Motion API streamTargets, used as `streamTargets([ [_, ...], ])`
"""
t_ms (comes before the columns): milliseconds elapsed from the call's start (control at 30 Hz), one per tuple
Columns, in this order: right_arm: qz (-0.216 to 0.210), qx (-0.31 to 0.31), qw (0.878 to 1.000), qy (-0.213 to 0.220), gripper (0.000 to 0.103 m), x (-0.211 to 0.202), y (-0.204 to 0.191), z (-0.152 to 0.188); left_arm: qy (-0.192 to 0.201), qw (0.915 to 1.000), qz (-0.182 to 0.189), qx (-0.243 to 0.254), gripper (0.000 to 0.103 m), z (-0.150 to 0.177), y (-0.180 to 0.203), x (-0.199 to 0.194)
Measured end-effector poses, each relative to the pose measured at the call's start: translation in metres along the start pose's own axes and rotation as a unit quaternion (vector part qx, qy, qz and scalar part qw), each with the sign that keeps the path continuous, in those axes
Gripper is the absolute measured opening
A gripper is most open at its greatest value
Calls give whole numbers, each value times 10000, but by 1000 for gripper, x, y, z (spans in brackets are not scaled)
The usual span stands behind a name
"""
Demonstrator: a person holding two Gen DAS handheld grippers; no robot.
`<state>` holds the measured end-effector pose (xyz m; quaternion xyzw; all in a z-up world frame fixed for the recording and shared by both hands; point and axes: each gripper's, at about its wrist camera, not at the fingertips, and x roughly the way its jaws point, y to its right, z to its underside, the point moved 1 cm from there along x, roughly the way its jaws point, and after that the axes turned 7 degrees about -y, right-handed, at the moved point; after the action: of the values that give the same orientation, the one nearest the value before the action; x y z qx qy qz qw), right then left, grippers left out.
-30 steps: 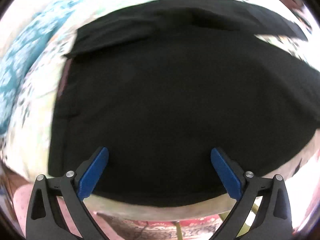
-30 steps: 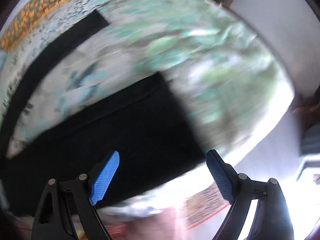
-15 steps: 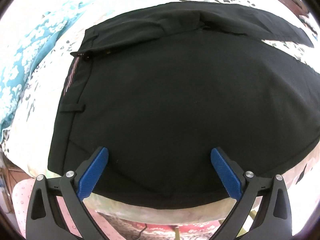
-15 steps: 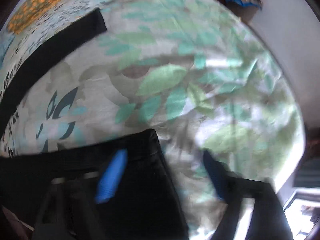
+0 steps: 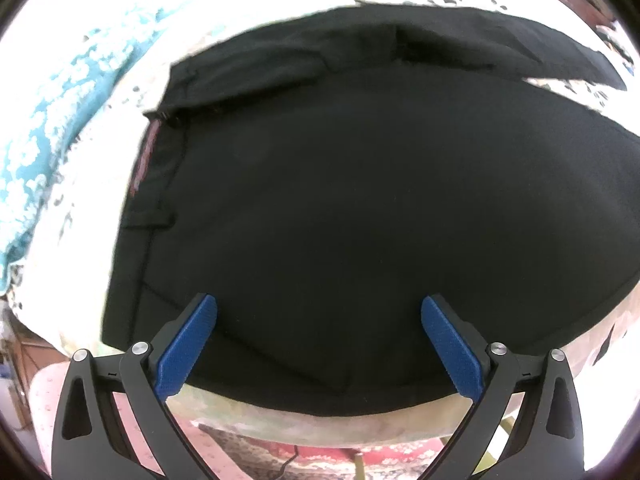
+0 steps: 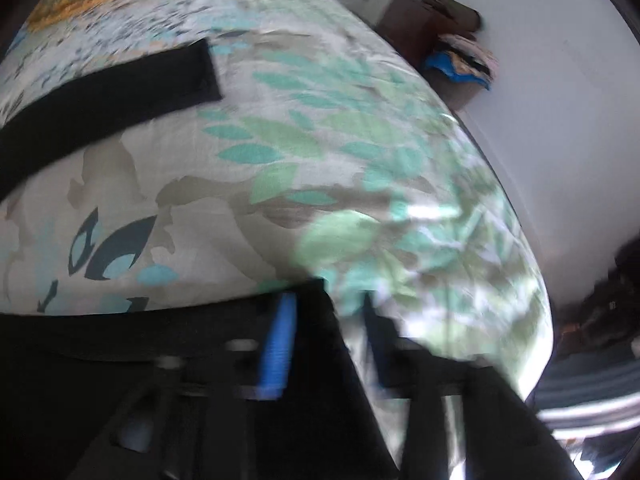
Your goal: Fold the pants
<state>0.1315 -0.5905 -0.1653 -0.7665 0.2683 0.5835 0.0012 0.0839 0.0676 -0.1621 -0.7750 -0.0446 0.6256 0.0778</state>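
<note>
Black pants [image 5: 360, 208] lie spread flat on a bed, waistband to the left in the left wrist view. My left gripper [image 5: 318, 340] is open and empty, hovering over the near edge of the pants' seat. In the blurred right wrist view, my right gripper [image 6: 326, 344] has its jaws narrowed around the hem corner of the near pant leg [image 6: 200, 344]; I cannot tell if they pinch the cloth. The far pant leg [image 6: 104, 100] lies stretched across the bedspread.
The bed has a leaf-patterned bedspread [image 6: 320, 152] and a teal floral cloth [image 5: 48, 128] at the left. A dark wooden cabinet with piled clothes [image 6: 444, 44] stands by the white wall past the bed's end. A patterned floor rug [image 5: 320, 456] shows below the bed edge.
My right gripper has moved down onto the near leg's hem corner and its jaws have closed in from wide open. My left gripper has stayed open over the pants.
</note>
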Motion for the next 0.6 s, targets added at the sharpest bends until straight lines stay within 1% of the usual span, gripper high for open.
streamTargets([
  [33, -150, 131, 9998, 57, 63, -11, 3, 3, 179, 9998, 12, 72, 102, 0, 4, -9],
  [100, -866, 429, 9953, 75, 71, -42, 5, 14, 436, 9989, 45, 168, 102, -2, 9, -20],
  [133, -1276, 503, 9905, 19, 79, -54, -2, 22, 573, 9981, 62, 198, 102, -4, 13, -24],
  [167, -1631, 531, 9852, -29, 84, -60, -10, 30, 641, 9977, 87, 212, 102, -5, 16, -25],
  [200, -2132, 528, 9755, -102, 84, -71, -25, 43, 672, 9974, 109, 227, 102, -7, 20, -23],
  [233, -2359, 514, 9703, -148, 85, -77, -37, 54, 630, 9976, 107, 262, 102, -9, 24, -19],
  [300, -2853, 426, 9571, -287, 85, -87, -80, 83, 422, 9984, 6, 386, 102, -10, 30, -5],
  [333, -3007, 386, 9524, -320, 85, -89, -99, 96, 292, 9985, -79, 466, 103, -8, 32, 2],
  [367, -3100, 362, 9495, -337, 85, -91, -114, 107, 232, 9986, -71, 467, 103, -6, 31, 5],
  [433, -3255, 334, 9445, -296, 85, -95, -147, 128, 130, 9995, 74, 276, 103, -5, 21, 4],
  [467, -3303, 330, 9430, -250, 85, -98, -160, 137, 95, 9998, 73, 150, 103, -4, 14, 2],
  [500, -3337, 302, 9421, -147, 85, -103, -175, 145, 138, 9999, 41, 28, 102, -3, 6, -1],
  [533, -3333, 222, 9425, -75, 85, -108, -185, 150, 291, 9995, 37, -84, 102, -4, -3, -8],
  [600, -3222, -277, 9463, 7, 85, -120, -215, 156, 604, 9980, 140, -99, 102, -17, -13, -18],
])
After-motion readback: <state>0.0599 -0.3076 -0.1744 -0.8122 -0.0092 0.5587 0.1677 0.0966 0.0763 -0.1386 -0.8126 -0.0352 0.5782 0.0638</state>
